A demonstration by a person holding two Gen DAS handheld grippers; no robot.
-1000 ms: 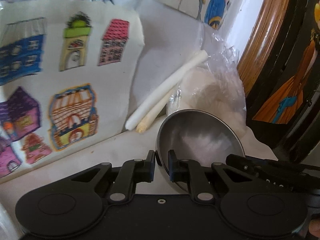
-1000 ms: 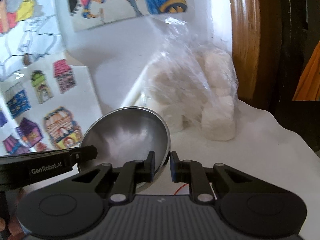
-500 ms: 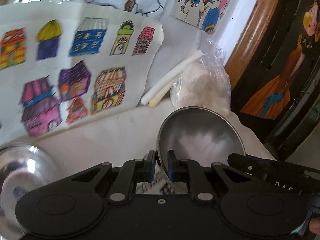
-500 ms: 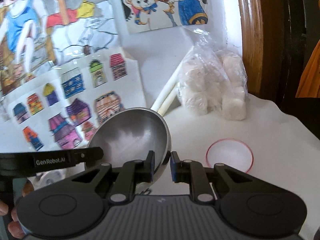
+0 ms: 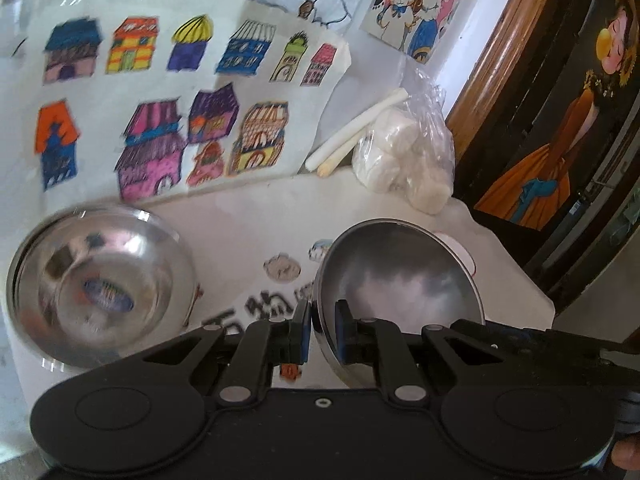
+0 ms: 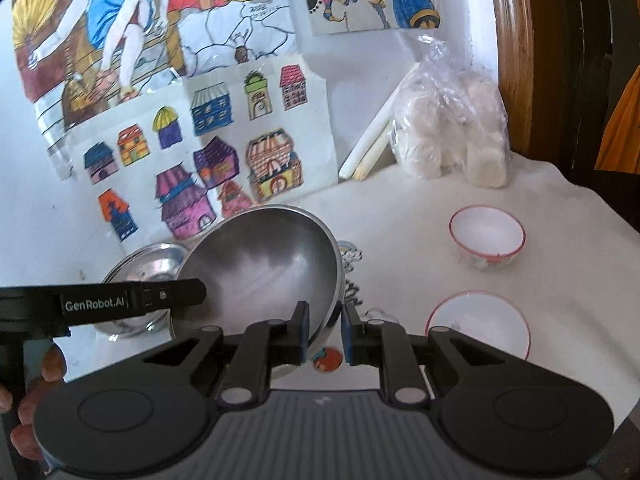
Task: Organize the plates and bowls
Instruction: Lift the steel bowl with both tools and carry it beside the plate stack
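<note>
View height: both wrist cameras now sit higher and farther back from the wall than a second ago, so more white tabletop (image 6: 400,208) shows.
Shiny steel bowl on the table (image 5: 100,284): newly in left wrist view at 9 o'clock; half a second ago only its edge showed.
Two white red-rimmed bowls (image 6: 486,240) (image 6: 478,322): newly in right wrist view at 3 o'clock.
Clear plastic bag of white lumps (image 5: 408,160): smaller, shifted toward 1 o'clock.
House drawings sheet (image 5: 160,120): more houses visible.
</note>
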